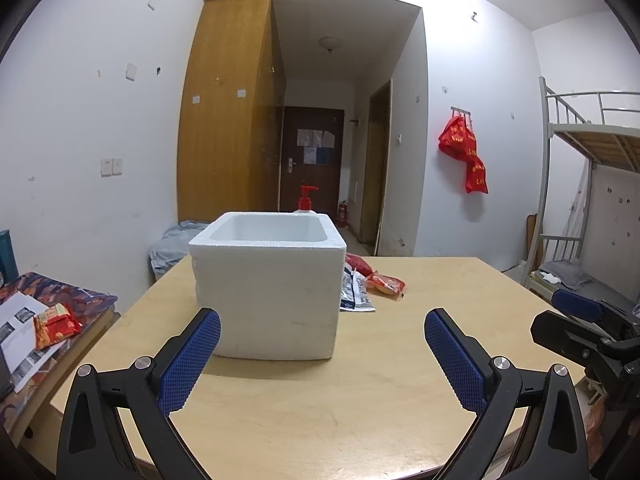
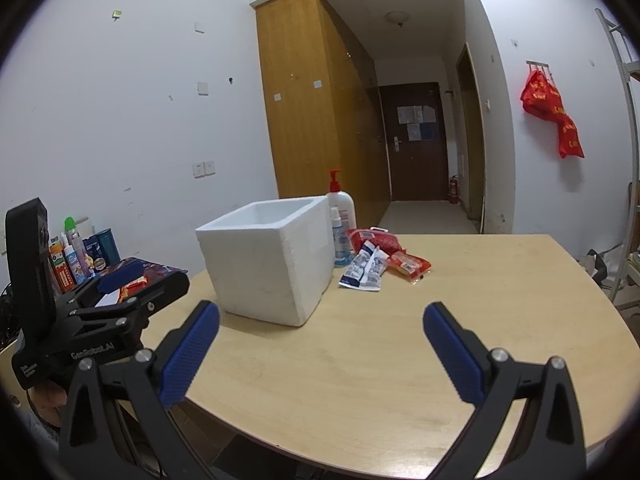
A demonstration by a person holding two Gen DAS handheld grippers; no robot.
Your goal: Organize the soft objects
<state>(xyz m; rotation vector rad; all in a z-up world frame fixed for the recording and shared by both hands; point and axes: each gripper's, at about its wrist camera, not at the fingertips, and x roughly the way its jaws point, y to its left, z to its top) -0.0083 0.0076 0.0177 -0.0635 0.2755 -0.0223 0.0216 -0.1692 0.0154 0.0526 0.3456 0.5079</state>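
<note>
Both of your hand-held grippers are empty right now. The left hand-held gripper [image 1: 322, 356] has its fingers spread wide, hovering low over the counter [image 1: 320, 412] with bare wood right under it. The right hand-held gripper [image 2: 320, 356] is spread just as wide, level and pointing forward, off to the left one's right side.

Straight ahead of the left one sits the white foam box [image 1: 266, 284], open top. I can't see whether anything's inside from this low angle, so I can't say if you're early or late in the sorting.

Past the box's right side, ahead and a bit left of the right hand-held gripper, the soft packets lie loose on the counter: a blue-and-white pouch [image 2: 365, 269] nearest, an orange-red packet [image 2: 410, 265] beside it, a red pack [image 2: 374, 240] behind.

If those go in the box, come in flat and pinch one edge only, since they overlap. Watch the pump bottle [image 2: 342, 204] standing just beyond.
</note>
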